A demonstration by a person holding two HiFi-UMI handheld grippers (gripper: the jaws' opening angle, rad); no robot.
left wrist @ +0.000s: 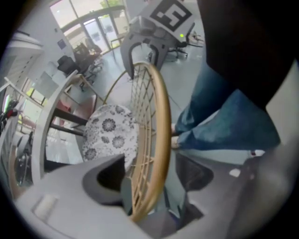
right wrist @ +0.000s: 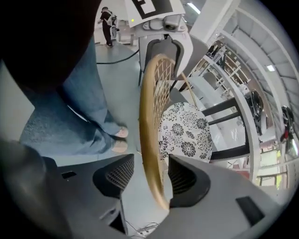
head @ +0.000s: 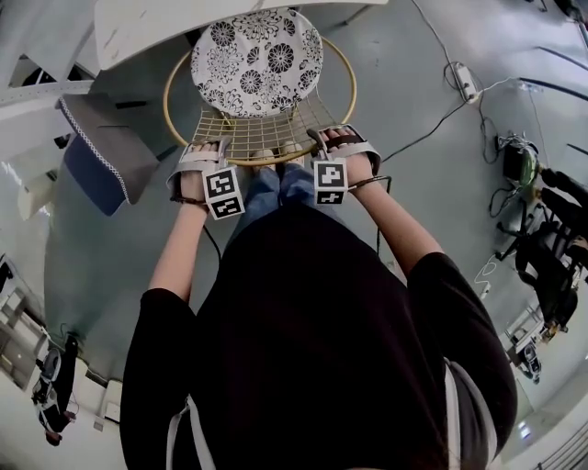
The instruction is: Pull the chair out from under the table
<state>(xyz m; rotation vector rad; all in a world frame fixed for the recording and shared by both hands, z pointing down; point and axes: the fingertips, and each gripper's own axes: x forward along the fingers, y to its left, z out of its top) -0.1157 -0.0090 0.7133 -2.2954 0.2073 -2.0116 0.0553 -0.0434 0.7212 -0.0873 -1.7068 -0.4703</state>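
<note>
The chair has a round golden rim [head: 260, 162], a wire-mesh back and a black-and-white floral cushion [head: 257, 62], and its seat sits partly under the white table [head: 147, 27]. Both grippers point down over the near top of the rim. My left gripper [head: 204, 151] straddles the rim [left wrist: 159, 140] with its jaws apart [left wrist: 152, 179]. My right gripper [head: 342, 138] also straddles the rim [right wrist: 148, 130], jaws wide [right wrist: 149, 175], the rim close to one pad. Neither pair of pads presses on the rim.
A grey-and-blue padded seat [head: 101, 151] stands to the chair's left. A power strip [head: 464, 81] and cables lie on the floor at right, with equipment [head: 551, 239] further right. The person's jeans and shoes [right wrist: 119, 140] are just behind the chair back. Dark table legs [right wrist: 229, 107] stand beyond the cushion.
</note>
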